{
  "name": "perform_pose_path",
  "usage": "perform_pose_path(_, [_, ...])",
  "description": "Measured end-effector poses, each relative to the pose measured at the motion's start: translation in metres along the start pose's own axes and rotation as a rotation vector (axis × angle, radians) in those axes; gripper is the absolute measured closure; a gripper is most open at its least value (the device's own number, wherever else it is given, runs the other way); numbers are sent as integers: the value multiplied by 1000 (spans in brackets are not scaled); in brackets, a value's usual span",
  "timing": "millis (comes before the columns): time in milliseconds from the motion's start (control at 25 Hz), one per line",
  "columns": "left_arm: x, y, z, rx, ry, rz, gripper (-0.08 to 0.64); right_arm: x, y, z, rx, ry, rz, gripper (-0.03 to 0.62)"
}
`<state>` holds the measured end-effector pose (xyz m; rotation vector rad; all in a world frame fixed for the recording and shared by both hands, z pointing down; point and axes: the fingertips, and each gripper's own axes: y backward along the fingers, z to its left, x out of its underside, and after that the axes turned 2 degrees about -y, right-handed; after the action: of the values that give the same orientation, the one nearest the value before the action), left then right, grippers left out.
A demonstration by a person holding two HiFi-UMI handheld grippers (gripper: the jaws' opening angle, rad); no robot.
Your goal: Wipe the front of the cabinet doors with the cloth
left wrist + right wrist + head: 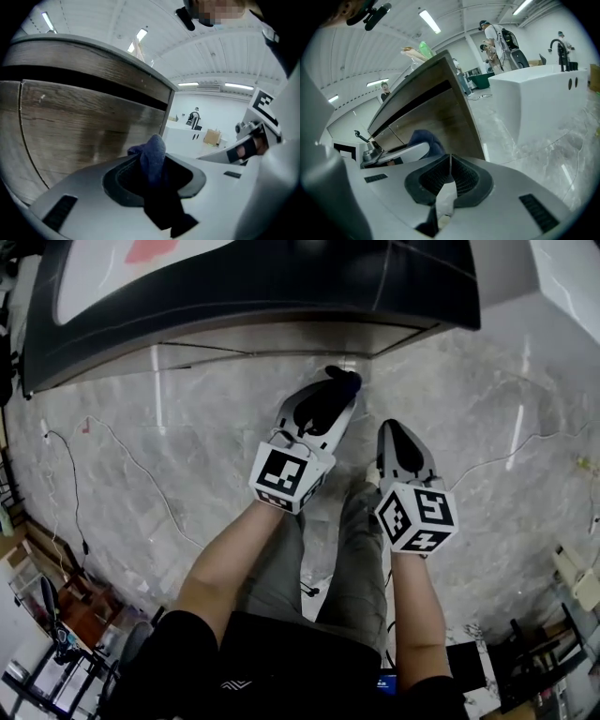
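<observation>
one cloth (153, 152) in left gripper (330, 395)

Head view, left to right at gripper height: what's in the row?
Floor cable → left gripper, shut on the cloth → right gripper, jaws together, empty.

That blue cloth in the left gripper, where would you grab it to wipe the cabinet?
Probably as the left gripper has it: pinch the cloth just behind a bunched fold, coming from its trailing end, so a soft wad pokes past the jaw tips toward the cabinet door while the rest trails back between the jaws.
</observation>
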<state>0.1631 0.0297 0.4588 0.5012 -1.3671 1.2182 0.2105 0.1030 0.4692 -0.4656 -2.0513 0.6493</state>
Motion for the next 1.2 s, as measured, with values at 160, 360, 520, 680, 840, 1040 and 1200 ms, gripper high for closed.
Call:
perform_pose_path(160, [-15, 35, 6, -25, 37, -3, 431, -8, 3, 32, -24, 27, 4, 554])
perform_pose_path(360, [-37, 78, 9, -30, 50, 3, 431, -27, 14, 73, -52, 61, -3, 554])
perform_pose_path(520, [-59, 102, 14, -47, 16, -8, 431, -41, 25, 100, -85, 109, -7, 554])
perform_pose_path(680, [-83, 122, 23, -79, 17, -19, 431, -51, 35, 123, -104, 125, -11, 554])
perform_pose_path(840, [-104, 144, 22, -82, 7, -22, 431, -50, 51, 142, -112, 116, 9, 554])
perform_pose_path(1040, [-129, 163, 16, -52, -29, -37, 431, -51, 66, 156, -122, 148, 27, 554])
perform_pose_path(1200, [-141, 183, 6, -21, -58, -25, 431, -53, 82, 167, -130, 161, 31, 554])
